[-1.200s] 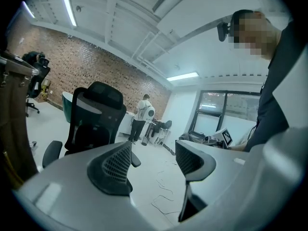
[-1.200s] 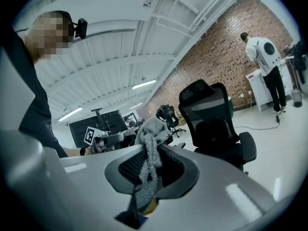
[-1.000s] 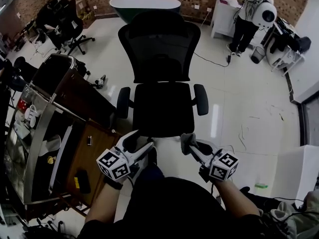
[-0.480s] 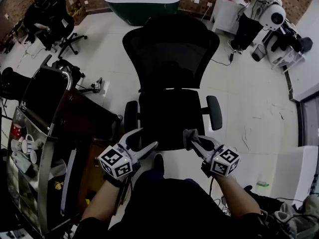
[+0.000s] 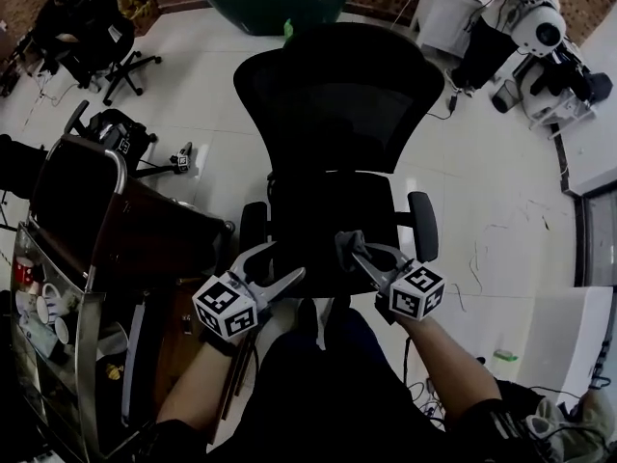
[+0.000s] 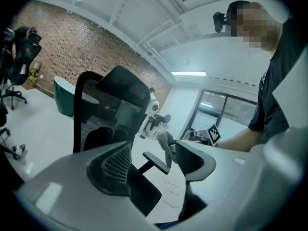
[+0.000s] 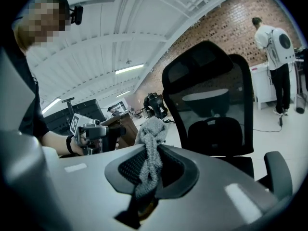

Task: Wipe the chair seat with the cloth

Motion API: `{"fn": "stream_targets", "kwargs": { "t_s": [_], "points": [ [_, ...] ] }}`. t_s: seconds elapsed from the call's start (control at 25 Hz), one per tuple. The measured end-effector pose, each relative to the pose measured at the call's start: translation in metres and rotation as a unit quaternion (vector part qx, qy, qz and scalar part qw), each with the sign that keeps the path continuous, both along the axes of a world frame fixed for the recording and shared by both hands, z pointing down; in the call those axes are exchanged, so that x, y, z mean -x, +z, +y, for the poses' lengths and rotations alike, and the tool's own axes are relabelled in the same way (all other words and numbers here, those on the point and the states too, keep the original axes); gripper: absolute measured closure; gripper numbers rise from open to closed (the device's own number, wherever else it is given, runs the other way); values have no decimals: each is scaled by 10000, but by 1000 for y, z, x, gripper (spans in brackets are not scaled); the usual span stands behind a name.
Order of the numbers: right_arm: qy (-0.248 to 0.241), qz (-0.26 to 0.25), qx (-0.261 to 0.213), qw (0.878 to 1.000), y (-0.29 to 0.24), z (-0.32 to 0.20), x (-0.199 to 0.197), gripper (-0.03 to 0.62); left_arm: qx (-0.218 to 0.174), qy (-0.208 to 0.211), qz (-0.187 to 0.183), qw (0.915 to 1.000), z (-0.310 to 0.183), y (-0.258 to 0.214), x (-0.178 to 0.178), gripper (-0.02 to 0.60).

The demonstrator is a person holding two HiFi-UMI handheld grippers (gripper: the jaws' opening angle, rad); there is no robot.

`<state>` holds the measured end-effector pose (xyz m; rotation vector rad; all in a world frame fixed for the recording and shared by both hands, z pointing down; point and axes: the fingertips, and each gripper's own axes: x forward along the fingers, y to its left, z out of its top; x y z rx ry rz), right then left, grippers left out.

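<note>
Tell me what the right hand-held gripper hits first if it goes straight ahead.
Probably the office chair's backrest, passing above the seat, with its clamped cloth touching first. Depth is unclear.

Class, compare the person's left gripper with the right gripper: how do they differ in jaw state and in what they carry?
The left gripper has its jaws apart, while the right gripper has its jaws closed. The left gripper holds nothing, while the right gripper pinches a grey cloth. Both are held out in front of the person and point towards the front of the chair seat.

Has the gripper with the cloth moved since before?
Yes. The right gripper, shut on the cloth, moved forward: from short of the front edge of the chair seat to over it.
</note>
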<state>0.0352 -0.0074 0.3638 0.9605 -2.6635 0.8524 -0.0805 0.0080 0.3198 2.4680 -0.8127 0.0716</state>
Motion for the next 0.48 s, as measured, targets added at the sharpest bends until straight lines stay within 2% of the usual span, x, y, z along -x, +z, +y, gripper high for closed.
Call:
{"fn": "stream_targets", "kwargs": {
  "t_s": [0.28, 0.48],
  "points": [
    [-630, 292, 531, 9962, 95, -65, 46, 545, 530, -496, -105, 9973, -49, 71, 13, 265],
    [-1041, 815, 784, 9881, 189, -106, 73, 545, 785, -775, -141, 9938, -77, 124, 18, 263]
  ]
}}
